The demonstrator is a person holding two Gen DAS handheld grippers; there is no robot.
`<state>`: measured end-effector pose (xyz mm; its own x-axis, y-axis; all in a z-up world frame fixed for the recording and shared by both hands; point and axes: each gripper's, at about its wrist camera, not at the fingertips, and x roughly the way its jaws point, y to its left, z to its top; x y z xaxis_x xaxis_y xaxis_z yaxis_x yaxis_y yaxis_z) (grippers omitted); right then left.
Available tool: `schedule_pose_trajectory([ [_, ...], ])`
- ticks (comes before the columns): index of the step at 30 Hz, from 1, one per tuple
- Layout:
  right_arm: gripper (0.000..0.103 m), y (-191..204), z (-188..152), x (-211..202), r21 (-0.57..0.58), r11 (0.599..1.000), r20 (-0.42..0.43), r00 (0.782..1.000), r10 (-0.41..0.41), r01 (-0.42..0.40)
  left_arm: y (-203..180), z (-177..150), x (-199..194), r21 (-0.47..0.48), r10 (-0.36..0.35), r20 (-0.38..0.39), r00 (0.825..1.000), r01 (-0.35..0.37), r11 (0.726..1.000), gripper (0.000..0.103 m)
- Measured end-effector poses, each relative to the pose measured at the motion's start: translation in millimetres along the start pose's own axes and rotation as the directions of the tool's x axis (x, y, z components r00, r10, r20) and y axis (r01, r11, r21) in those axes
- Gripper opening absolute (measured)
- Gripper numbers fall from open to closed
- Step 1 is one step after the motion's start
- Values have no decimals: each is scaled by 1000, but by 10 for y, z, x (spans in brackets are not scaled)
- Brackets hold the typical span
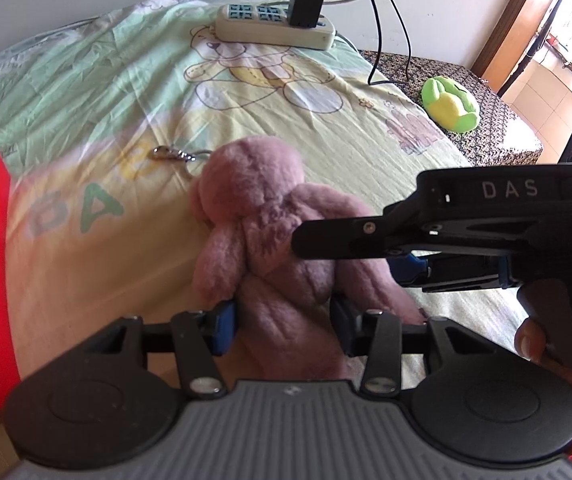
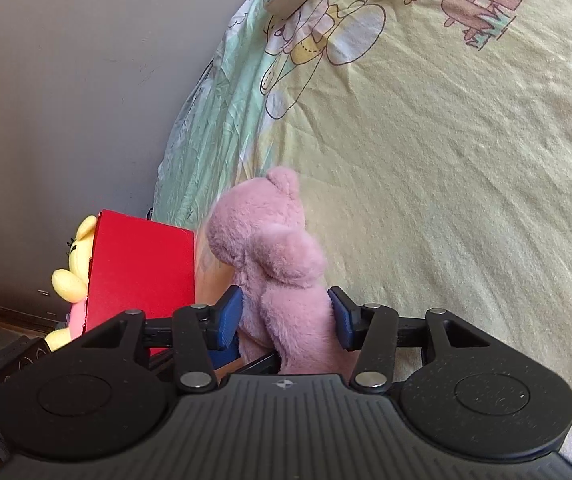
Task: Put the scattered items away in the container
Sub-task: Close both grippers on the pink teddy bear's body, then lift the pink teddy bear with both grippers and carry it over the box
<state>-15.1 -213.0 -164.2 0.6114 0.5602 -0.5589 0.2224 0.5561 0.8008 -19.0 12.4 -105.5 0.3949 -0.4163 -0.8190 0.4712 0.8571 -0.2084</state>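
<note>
at the far left stands the red container (image 2: pixel 141 268), its wall rising just beside me, with a yellow plush (image 2: pixel 71 276) showing behind its edge, apparently already in or behind it; i cannot tell which. next along, on the bed sheet (image 1: pixel 133 80), lies a small metal clasp (image 1: pixel 169 154) on a cord that seems to lead to the pink plush bear (image 1: pixel 261 216), which is the thing i am handling now. my left claw (image 1: pixel 283 320) has its blue pads pressed in on either side of the bear's lower body, narrow and holding the bear, the fur bulging between them. my right claw (image 2: pixel 286 314) brackets the same bear around its legs, pads touching the fur on both sides, so it looks closed on it too; from the left view it reaches in sideways from the right. the bear is near the container, not yet inside it. i judge it light, soft and squashy: it will give under the pads and not slip, and cannot break, though a limb alone would flop, so the thick torso is the better hold. further right a power strip (image 1: pixel 273 26) sits by the wall, and a green and yellow plush (image 1: pixel 452 106) lies well apart on the patterned cover (image 1: pixel 502 136), untouched.
</note>
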Motion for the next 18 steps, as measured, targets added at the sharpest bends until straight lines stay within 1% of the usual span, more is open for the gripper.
schedule_pose_trajectory([
  [3,46,90,-44,17,-44,999,-31,999,-13,12,8,-14,-13,-4,12,2,1000,-12,1000,39],
  [7,45,265,-186,68,-180,981,-50,996,-75,64,5,-75,-62,13,16,7,1000,-16,1000,38],
  [11,43,351,-247,91,-242,965,-23,993,-114,105,-32,-105,-93,33,31,20,999,-32,999,37],
  [18,41,416,-302,-90,-262,959,58,994,-95,107,-111,-99,-265,53,11,74,997,-15,999,37],
])
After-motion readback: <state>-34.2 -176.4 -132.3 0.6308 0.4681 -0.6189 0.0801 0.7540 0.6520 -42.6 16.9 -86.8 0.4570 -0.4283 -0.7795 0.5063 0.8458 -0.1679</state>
